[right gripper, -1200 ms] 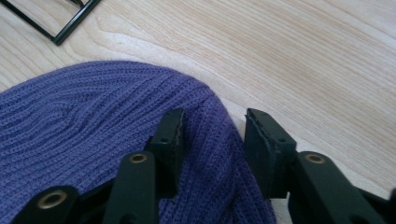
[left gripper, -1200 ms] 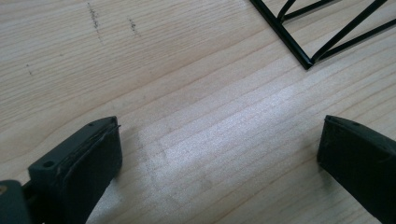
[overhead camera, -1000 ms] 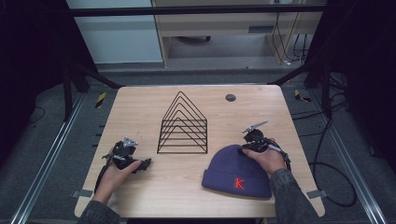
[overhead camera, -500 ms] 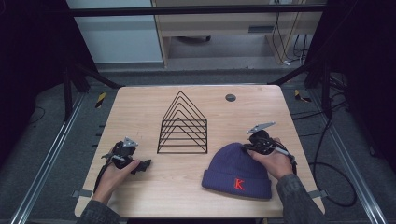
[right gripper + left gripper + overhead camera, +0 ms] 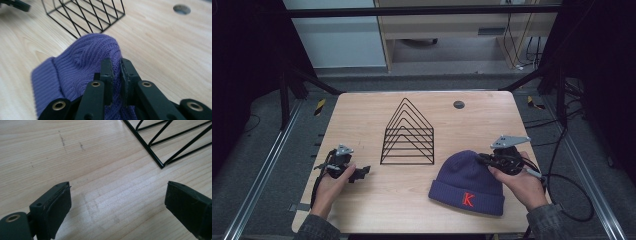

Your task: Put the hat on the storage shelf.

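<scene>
The right gripper [image 5: 115,65] is clamped on the purple beanie [image 5: 469,182] at lower right, lifting its crown; left gripper [image 5: 117,205] jaws apart, idle. Next, I judge, carry it to the wire rack [image 5: 408,132] at centre.

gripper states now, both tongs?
Left tongs: open, just narrowed slightly, nothing between them.
Right tongs: shut on the purple beanie.

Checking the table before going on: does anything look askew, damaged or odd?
Only the purple hat: its top is bunched up into a peak off the table, pinched between the shut jaws of the right gripper. The wire rack stands upright and looks undamaged. The left gripper rests open over bare wood.
</scene>
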Demonstrator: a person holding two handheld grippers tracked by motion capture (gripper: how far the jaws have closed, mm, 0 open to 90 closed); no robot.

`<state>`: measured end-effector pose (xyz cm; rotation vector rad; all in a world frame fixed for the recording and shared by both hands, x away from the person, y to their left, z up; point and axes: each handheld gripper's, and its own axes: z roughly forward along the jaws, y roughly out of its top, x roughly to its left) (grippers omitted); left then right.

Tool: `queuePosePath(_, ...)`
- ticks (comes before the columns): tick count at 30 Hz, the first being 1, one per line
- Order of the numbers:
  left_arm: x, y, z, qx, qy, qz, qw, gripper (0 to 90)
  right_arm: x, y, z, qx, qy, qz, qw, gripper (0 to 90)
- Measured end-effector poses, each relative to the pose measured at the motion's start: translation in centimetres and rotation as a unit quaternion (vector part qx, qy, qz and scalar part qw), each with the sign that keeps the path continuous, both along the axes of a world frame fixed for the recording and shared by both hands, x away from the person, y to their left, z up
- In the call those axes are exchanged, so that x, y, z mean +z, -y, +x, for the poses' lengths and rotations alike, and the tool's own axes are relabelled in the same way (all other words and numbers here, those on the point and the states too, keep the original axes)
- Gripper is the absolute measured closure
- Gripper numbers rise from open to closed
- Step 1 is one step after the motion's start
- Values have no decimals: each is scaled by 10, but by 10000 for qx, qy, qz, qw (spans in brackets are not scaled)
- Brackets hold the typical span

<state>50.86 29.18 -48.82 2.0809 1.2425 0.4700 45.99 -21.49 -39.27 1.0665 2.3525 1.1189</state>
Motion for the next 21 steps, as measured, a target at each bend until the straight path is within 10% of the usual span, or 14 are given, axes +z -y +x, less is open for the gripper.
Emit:
queuePosePath(12,21,-4,-6,39,413,-358,9985,85,42,-5,-19,250,471,78,9985,822)
queuePosePath(21,70,-2,-8,-15,985,-739,9924,86,80,5,-2,183,802,287,9962,823)
